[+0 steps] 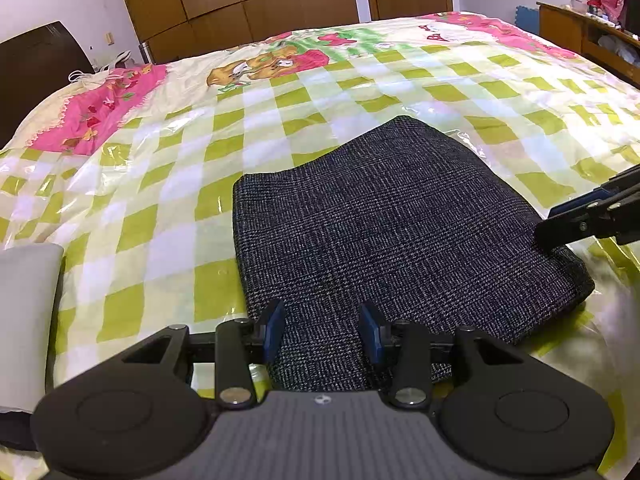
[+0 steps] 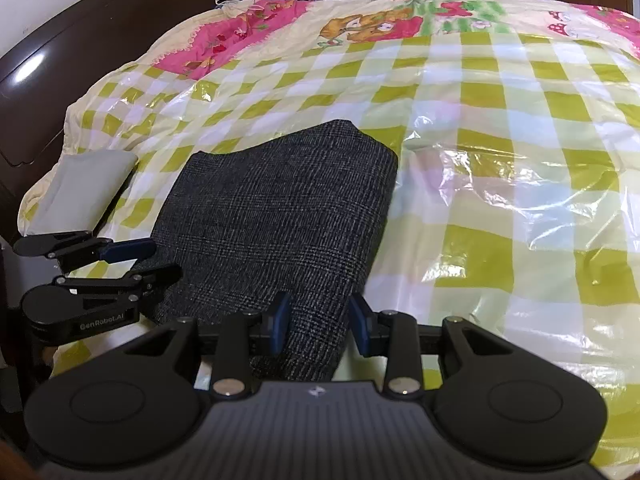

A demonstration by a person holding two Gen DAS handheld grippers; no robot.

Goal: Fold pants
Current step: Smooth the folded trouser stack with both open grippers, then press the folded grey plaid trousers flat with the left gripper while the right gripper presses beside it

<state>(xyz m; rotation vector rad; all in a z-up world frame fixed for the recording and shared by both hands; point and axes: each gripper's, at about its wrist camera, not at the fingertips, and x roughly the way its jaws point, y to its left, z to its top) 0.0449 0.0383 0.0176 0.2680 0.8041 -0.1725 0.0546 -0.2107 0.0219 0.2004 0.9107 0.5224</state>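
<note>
Pants [image 1: 400, 232] are already down to a compact dark checked block, lying flat on the bed [image 1: 160, 208] near the close edge. The cover under them is green-and-white check with clear plastic sheeting over it; pink cartoon print runs along the far side.

I've got both tools over the near edge of the block. Left gripper [image 1: 322, 332]: blue pads stand apart, one either side of the cloth's near-left part, fabric visible in the gap. I can't see the pads pressing anything — looks released, just straddling the cloth. From the right wrist view the same tool [image 2: 160, 258] comes in from the left at the block's near-left corner, fingers spread one above the other, upper blue pad [image 2: 128, 249] clear of the fabric.

Right gripper [image 2: 320, 320]: pads likewise apart over the near-right part of the block, cloth seen between them, no visible pinch. In the left wrist view its fingers [image 1: 576, 224] reach in from the right edge and sit at the block's right side, tip on or just above the fabric — can't tell which.

A pale grey folded piece [image 2: 80, 188] lies left of the pants, apart from them. Dark headboard [image 2: 100, 48] at far left; wooden wardrobe [image 1: 248, 0] and door behind the bed.
</note>
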